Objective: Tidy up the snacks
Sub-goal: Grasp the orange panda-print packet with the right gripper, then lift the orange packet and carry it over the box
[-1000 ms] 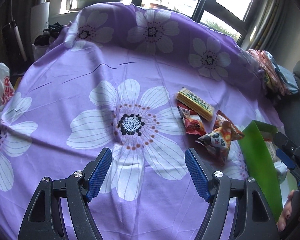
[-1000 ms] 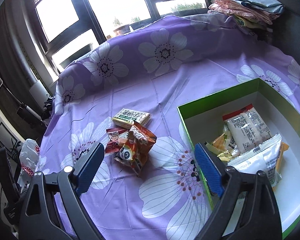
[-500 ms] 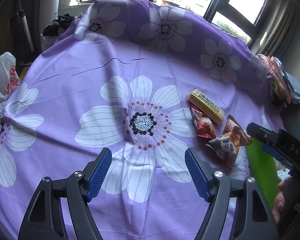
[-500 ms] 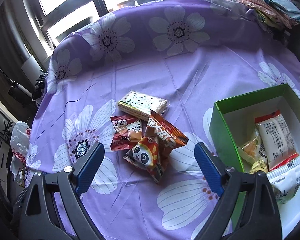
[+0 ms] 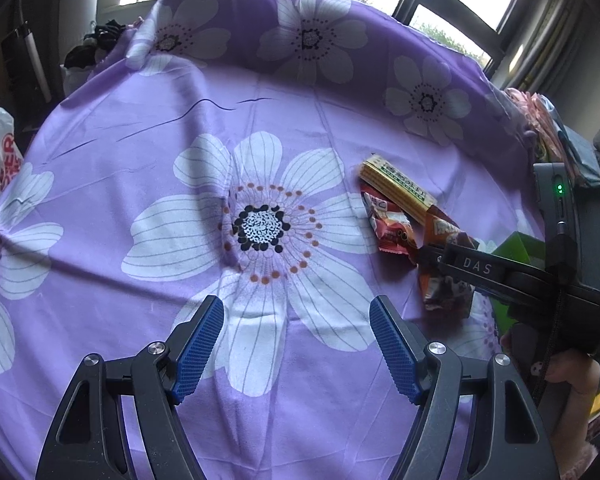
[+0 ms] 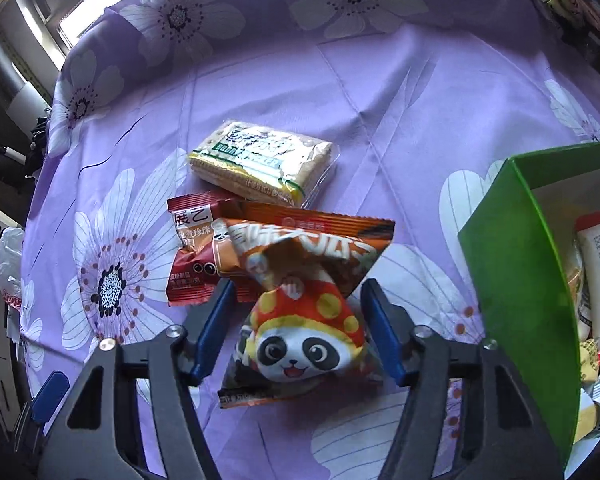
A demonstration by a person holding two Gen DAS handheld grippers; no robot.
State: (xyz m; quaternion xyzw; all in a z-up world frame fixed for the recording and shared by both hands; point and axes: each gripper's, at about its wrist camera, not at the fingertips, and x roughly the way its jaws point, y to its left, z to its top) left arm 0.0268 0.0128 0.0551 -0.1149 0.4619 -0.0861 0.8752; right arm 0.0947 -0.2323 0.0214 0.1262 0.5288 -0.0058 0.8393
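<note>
Down drops the right gripper, jaws closing astride the crinkly orange panda-print snack packet, lengthwise between them; left gripper wide apart, farther off.

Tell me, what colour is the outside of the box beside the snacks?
Green; the box is white inside. The right wrist view shows it best.

A purple cloth with white flowers, an orange panda-printed packet, a green box.
</note>
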